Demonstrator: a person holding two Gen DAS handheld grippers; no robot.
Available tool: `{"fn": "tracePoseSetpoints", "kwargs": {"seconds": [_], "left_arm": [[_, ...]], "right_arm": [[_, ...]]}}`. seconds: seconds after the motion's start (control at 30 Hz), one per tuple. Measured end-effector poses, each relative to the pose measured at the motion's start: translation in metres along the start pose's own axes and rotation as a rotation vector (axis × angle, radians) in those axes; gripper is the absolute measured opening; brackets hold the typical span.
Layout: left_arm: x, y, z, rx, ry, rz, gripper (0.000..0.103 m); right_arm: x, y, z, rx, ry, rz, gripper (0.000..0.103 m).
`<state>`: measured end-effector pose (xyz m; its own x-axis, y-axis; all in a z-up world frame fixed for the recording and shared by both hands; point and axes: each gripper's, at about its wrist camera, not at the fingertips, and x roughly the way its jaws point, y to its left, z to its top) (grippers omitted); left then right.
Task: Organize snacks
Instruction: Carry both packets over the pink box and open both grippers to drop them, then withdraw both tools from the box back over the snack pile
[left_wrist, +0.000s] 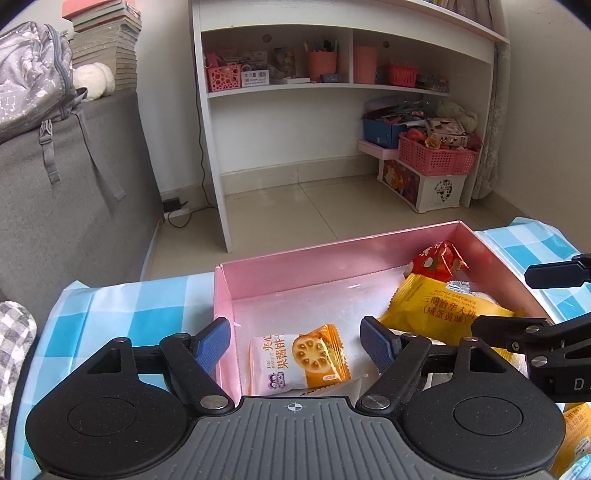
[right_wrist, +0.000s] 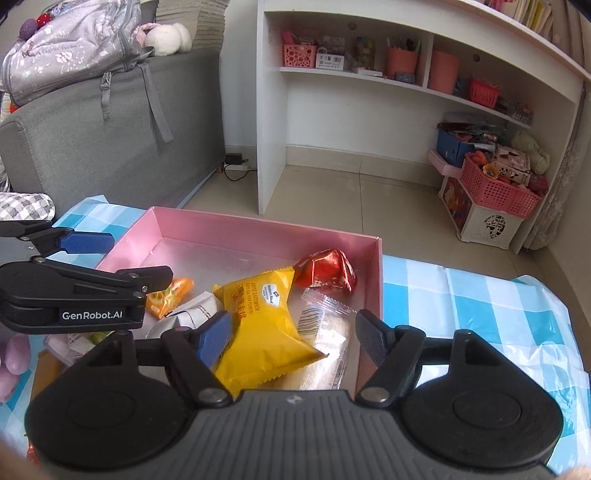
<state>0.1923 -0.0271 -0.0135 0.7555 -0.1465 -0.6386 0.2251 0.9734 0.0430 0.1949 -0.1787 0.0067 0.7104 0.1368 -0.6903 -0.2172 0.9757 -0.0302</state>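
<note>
A pink box (left_wrist: 332, 262) (right_wrist: 236, 229) sits on a blue checked cloth and holds several snacks. My left gripper (left_wrist: 295, 341) is open and empty above an orange-and-white biscuit packet (left_wrist: 306, 358) at the box's near left corner. My right gripper (right_wrist: 291, 338) is open and empty above a yellow sandwich packet (right_wrist: 258, 321) (left_wrist: 439, 306). A red wrapped snack (right_wrist: 327, 271) (left_wrist: 439, 260) lies at the far right of the box, and a clear wrapped bar (right_wrist: 328, 332) lies beside the yellow packet. The left gripper also shows in the right wrist view (right_wrist: 122, 258).
The blue checked cloth (right_wrist: 480, 306) covers the table around the box. More packets (left_wrist: 576, 435) lie outside the box near its front. A grey sofa (left_wrist: 74, 184) stands at left and a white shelf unit (left_wrist: 332, 92) with pink baskets stands beyond the table.
</note>
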Motion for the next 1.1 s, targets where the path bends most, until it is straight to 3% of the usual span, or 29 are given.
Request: {"fn": "tracePoseSetpoints", "kwargs": {"seconds": [0.43, 1.1], "left_arm": [[-0.039, -0.004, -0.001, 0.013, 0.005, -0.017, 0.085], [-0.116, 0.001, -0.029, -0.012, 0.028, -0.050, 0.086]], "right_arm": [[-0.026, -0.003, 0.002, -0.005, 0.024, -0.044, 0.078], [-0.084, 0.005, -0.017, -0.012, 0.045, -0.037, 0.086]]}}
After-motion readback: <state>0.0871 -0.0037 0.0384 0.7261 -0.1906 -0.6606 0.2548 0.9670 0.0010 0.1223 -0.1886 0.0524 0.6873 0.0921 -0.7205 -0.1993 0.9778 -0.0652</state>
